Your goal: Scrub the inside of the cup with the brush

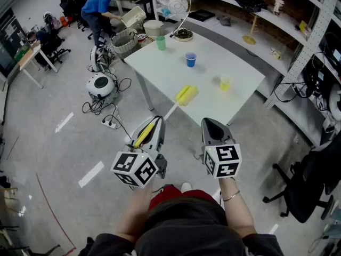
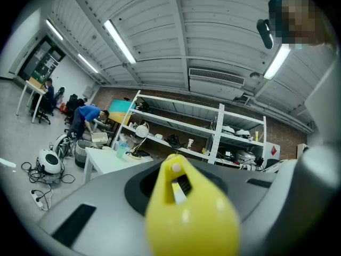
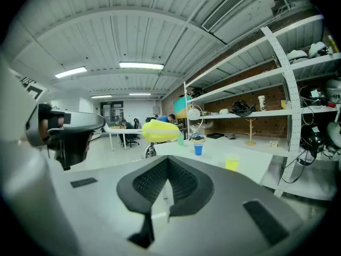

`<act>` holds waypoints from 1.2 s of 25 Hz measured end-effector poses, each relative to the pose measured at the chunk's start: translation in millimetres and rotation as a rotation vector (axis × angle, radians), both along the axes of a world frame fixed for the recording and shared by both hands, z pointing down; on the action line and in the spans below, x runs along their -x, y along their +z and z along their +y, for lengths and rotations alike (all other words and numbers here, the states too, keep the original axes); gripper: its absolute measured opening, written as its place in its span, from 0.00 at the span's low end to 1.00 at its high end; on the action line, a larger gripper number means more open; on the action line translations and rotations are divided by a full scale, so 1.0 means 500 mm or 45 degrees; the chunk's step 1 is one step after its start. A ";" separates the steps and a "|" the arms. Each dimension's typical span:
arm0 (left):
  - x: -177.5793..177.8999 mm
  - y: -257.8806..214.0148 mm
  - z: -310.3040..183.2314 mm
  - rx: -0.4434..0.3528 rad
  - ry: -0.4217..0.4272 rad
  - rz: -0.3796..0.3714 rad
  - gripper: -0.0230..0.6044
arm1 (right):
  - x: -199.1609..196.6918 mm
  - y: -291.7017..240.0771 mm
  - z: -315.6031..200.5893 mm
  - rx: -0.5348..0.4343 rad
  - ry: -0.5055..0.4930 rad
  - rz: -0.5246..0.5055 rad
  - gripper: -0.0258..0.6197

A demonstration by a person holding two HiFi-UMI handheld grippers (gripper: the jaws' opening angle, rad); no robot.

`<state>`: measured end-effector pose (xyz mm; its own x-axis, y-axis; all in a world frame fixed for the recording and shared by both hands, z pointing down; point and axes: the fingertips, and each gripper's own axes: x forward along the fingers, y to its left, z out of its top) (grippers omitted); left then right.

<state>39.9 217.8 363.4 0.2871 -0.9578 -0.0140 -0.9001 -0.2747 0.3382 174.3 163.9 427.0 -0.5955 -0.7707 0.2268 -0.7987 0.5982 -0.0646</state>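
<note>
A brush with a yellow handle (image 1: pixel 145 133), a thin white stem and a yellow head (image 1: pixel 186 95) is clamped in my left gripper (image 1: pixel 154 122). Its head hangs over the near part of the white table (image 1: pixel 160 73). In the left gripper view the handle (image 2: pixel 189 217) fills the gap between the jaws. Three cups stand on the table: green (image 1: pixel 160 42) at the back, blue (image 1: pixel 191 60) in the middle, yellow (image 1: pixel 225 82) nearest on the right. My right gripper (image 1: pixel 213 129) is shut and empty, short of the table edge. The right gripper view shows the brush head (image 3: pixel 159 130), the blue cup (image 3: pixel 198 149) and the yellow cup (image 3: pixel 232 164).
A desk lamp (image 1: pixel 183 33) stands at the table's back edge. Shelving (image 1: pixel 256 15) runs behind and to the right. A black office chair (image 1: pixel 303 191) is at the right. Cables and a round white device (image 1: pixel 101 84) lie on the floor at the left, where a person (image 1: pixel 101 4) bends over.
</note>
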 end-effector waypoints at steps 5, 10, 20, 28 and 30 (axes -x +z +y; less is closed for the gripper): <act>-0.004 -0.004 -0.009 -0.004 0.002 -0.001 0.10 | -0.001 -0.010 -0.011 -0.022 -0.008 0.009 0.07; -0.008 -0.001 -0.019 -0.002 0.000 -0.006 0.10 | 0.000 -0.014 -0.019 -0.053 -0.028 0.011 0.07; 0.007 -0.015 -0.045 -0.021 -0.043 -0.011 0.11 | -0.001 -0.025 -0.051 -0.092 -0.042 0.043 0.07; 0.032 -0.024 -0.083 -0.021 -0.068 -0.027 0.11 | 0.011 -0.023 -0.093 -0.089 -0.029 0.043 0.07; 0.045 -0.027 -0.099 -0.024 -0.071 -0.036 0.11 | 0.019 -0.027 -0.110 -0.094 -0.019 0.034 0.07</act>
<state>17.7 168.0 349.8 0.2334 -0.9720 -0.0252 -0.9233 -0.2297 0.3079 164.6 109.1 413.6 -0.6015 -0.7771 0.1853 -0.7906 0.6123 0.0014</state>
